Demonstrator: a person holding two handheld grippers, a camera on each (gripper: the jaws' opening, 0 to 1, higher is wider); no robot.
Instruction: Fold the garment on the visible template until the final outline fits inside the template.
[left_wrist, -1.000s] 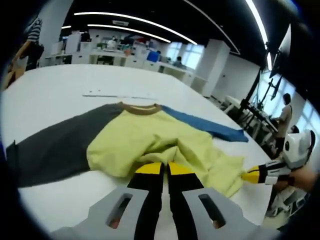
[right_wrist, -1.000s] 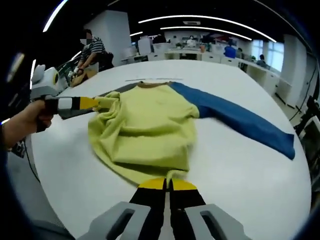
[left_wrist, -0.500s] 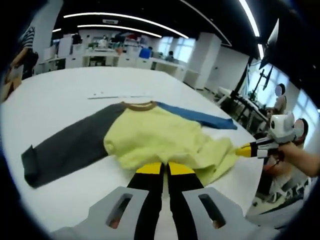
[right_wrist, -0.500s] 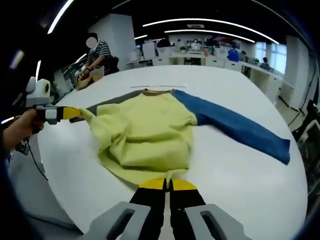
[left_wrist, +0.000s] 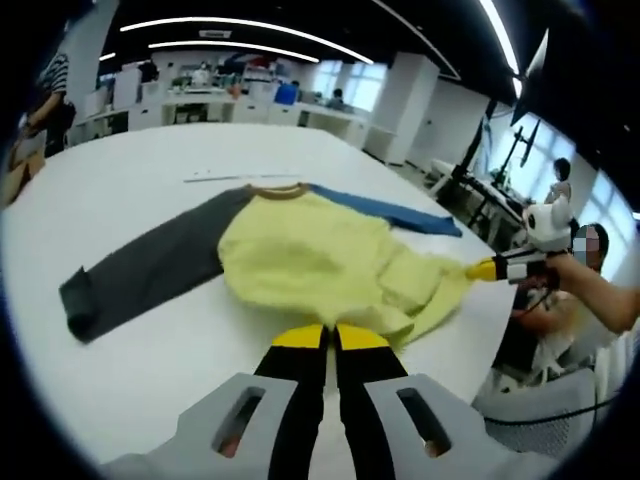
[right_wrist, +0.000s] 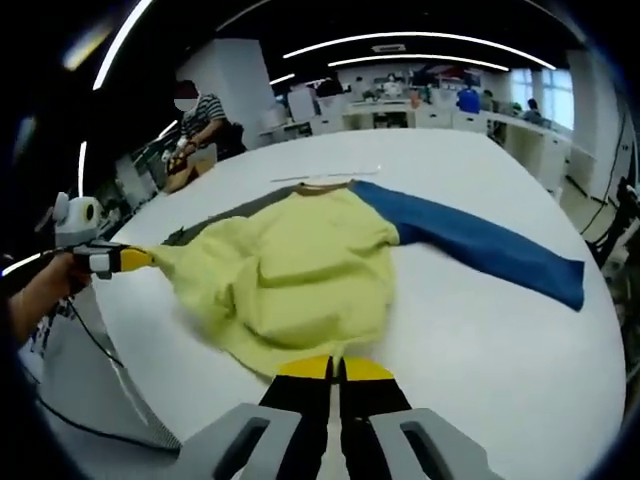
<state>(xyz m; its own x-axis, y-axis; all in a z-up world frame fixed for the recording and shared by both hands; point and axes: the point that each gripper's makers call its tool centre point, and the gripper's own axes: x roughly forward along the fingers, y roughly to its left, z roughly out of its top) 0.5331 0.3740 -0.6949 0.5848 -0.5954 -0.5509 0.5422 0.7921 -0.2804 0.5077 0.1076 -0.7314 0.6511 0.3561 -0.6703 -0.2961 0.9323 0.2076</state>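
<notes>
Garment (left_wrist: 320, 265) hem stretched wider vs. before

Both hand-held grippers pulled apart; garment (left_wrist: 320, 265) hem stretched wider.

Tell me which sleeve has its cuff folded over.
The grey sleeve: its cuff end is doubled back. The blue sleeve lies flat and straight.

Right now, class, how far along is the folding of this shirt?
Early. Nothing looks folded yet: the grey sleeve and blue sleeve lie spread on the white table. In hand: the left gripper and right gripper each pinch the yellow shirt hem, stretching it. Left: folding sleeves and body.
</notes>
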